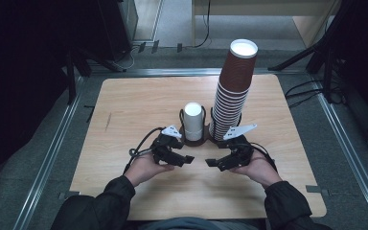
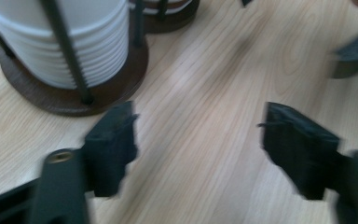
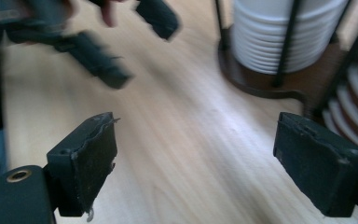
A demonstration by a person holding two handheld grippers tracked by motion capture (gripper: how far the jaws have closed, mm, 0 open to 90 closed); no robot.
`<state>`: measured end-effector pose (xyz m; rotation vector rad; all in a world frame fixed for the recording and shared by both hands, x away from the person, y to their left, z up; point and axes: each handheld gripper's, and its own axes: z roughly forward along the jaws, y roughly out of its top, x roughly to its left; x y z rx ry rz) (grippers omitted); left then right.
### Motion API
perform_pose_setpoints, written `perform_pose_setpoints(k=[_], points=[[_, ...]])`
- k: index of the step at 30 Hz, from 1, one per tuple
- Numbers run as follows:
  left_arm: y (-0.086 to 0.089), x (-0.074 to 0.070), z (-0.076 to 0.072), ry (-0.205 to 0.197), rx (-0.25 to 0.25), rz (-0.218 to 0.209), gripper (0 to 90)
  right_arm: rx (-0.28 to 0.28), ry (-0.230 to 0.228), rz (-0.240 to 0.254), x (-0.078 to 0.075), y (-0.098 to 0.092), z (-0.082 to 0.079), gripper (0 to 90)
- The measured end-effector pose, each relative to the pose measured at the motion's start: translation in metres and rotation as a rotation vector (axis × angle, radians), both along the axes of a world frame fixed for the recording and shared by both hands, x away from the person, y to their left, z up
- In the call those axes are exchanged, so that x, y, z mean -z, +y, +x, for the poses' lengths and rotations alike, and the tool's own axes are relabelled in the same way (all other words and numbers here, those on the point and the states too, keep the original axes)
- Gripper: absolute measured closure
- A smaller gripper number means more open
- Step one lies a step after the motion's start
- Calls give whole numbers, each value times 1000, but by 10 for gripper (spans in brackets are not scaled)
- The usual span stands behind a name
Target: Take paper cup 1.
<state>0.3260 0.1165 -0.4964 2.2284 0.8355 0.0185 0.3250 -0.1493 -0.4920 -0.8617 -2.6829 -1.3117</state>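
Black claws (image 1: 188, 159) (image 1: 211, 163) tip-to-tip, both agape, low over table (image 1: 124, 110).

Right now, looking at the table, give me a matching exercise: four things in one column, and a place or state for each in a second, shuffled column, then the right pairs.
Things:
1. tall brown cup stack
2. short white cup stack
3. left tongs
4. right tongs

Places or states:
A. open, in the person's left hand
B. sits in the left ring of the dark holder
C. towers over everything else on the table
D. open, just below the brown stack

Pairs: 1-C, 2-B, 3-A, 4-D
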Motion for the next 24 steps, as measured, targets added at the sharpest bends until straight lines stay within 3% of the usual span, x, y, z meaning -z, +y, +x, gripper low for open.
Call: perform_pose_setpoints(k=[5, 9, 12, 13, 19, 24], points=[[6, -1, 6, -5, 3, 16, 324, -1, -1, -11, 0, 4, 1, 144], [6, -4, 5, -4, 14, 17, 325, 40, -44, -24, -4, 3, 3, 284], [8, -6, 6, -3, -5, 21, 299, 52, -54, -25, -5, 1, 4, 364], [10, -8, 7, -1, -17, -9, 291, 59, -60, -15, -6, 0, 4, 399], [17, -11, 9, 3, -7, -9, 297, 78, -69, 3, -10, 2, 6, 447], [18, -15, 12, -18, 4, 1, 320, 68, -59, -3, -8, 4, 8, 482]])
